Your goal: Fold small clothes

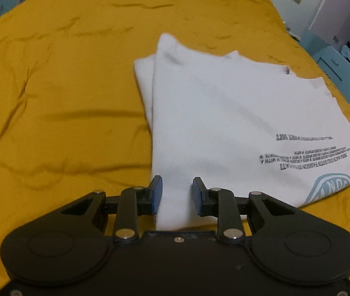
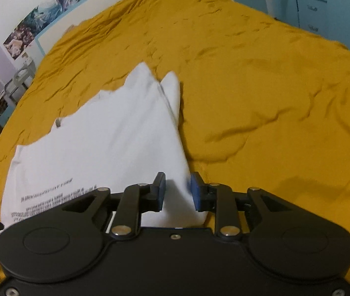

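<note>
Mustard bedspread carries the folded white T-shirt. We see left gripper and right gripper spread, shirt edge between pads, unpinched.

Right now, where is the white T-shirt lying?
The white T-shirt lies folded on the mustard-yellow bedspread, right of centre in the left wrist view and left of centre in the right wrist view, with its near edge between each hand-held gripper's open fingers.

Even, moderately dim indoor light; no glare. Soft shadows sit in the bedspread creases. Motion blur softens both views, and fisheye distortion bends the edges.
</note>
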